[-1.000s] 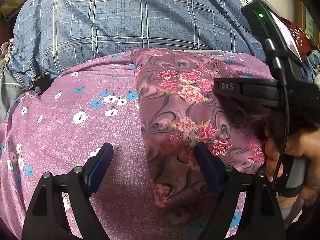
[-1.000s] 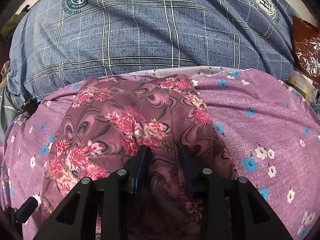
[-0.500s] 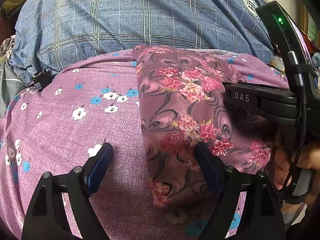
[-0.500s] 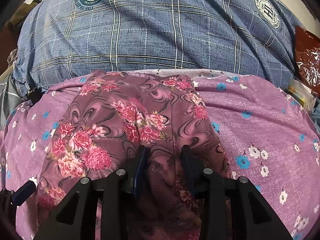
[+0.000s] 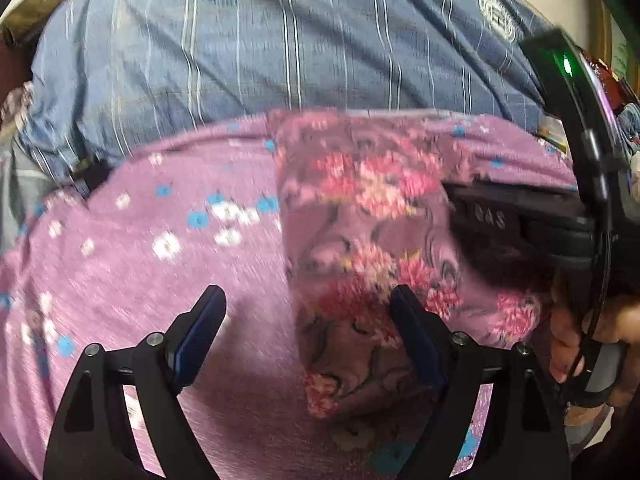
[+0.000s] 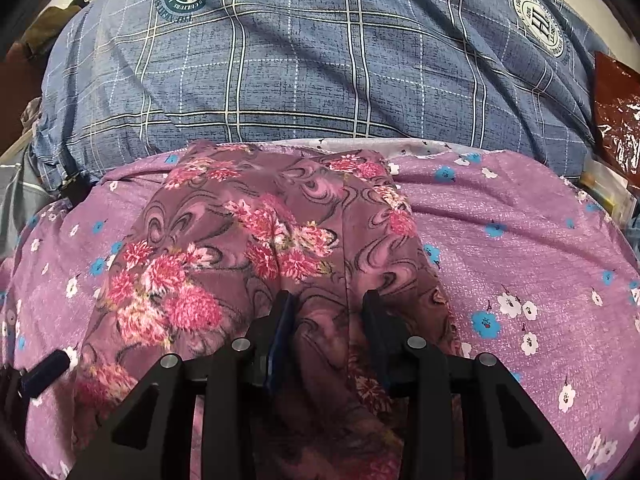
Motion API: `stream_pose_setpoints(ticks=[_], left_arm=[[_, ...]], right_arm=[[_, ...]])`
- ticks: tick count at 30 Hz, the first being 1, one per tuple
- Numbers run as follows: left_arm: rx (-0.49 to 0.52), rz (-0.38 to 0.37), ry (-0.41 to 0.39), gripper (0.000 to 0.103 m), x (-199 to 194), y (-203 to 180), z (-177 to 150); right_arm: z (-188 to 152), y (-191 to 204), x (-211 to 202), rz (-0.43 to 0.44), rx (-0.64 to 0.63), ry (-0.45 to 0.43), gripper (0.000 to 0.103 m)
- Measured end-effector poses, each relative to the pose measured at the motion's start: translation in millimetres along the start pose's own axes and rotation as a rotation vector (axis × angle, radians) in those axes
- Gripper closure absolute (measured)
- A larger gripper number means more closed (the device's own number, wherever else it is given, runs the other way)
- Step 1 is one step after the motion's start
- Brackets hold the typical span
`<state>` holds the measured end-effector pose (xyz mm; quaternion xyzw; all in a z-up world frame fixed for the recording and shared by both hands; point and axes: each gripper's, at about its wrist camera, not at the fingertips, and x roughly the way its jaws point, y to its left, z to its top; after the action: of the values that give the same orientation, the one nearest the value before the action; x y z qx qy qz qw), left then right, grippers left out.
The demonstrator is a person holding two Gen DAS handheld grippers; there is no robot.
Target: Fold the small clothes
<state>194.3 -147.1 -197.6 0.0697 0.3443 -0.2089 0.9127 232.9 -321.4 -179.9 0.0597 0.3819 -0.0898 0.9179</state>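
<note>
A mauve garment (image 6: 256, 248) with pink flowers lies folded on a purple flowered sheet (image 6: 520, 240). My right gripper (image 6: 328, 300) sits low over the garment's near part. Its jaws are narrowed, with a bunched ridge of the fabric pinched between the pads. My left gripper (image 5: 306, 296) hangs wide open just above the cloth. It straddles the garment's (image 5: 360, 240) left edge, the right finger (image 5: 416, 332) over the garment and the left finger (image 5: 200, 328) over the sheet. The left wrist view is blurred. One blue left fingertip (image 6: 48, 364) shows at the right wrist view's lower left.
A blue checked bedcover (image 6: 320, 60) with round crests rises behind the sheet. A red-brown plastic packet (image 6: 616, 112) lies at the far right. The right tool's black housing (image 5: 520, 220) and the hand (image 5: 568, 344) holding it fill the right side of the left wrist view.
In the left wrist view the right tool has drifted toward the right edge and the picture has blurred. The garment, the left jaws and the right jaws look the same.
</note>
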Motion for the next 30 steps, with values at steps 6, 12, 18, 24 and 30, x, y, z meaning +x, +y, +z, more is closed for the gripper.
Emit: stream_pose_setpoints(ticks=[6, 12, 18, 24, 30], left_arm=[[-0.053, 0.039, -0.105, 0.018, -14, 20, 19], [-0.051, 0.095, 0.050, 0.018, 24, 27, 16], [-0.067, 0.087, 0.033, 0.018, 17, 25, 19], [-0.053, 0.078, 0.039, 0.018, 19, 24, 18], [-0.056, 0.043, 0.053, 0.018, 22, 27, 17]], right_arm=[[-8, -23, -23, 0.130, 0.043, -0.050, 0.068], [-37, -21, -34, 0.193, -0.093, -0.009, 0.086], [-32, -35, -35, 0.259, 0.007, -0.024, 0.086], [15, -36, -20, 0.275, 0.163, -0.023, 0.083], [54, -43, 55, 0.192, 0.298, 0.137, 0.086]])
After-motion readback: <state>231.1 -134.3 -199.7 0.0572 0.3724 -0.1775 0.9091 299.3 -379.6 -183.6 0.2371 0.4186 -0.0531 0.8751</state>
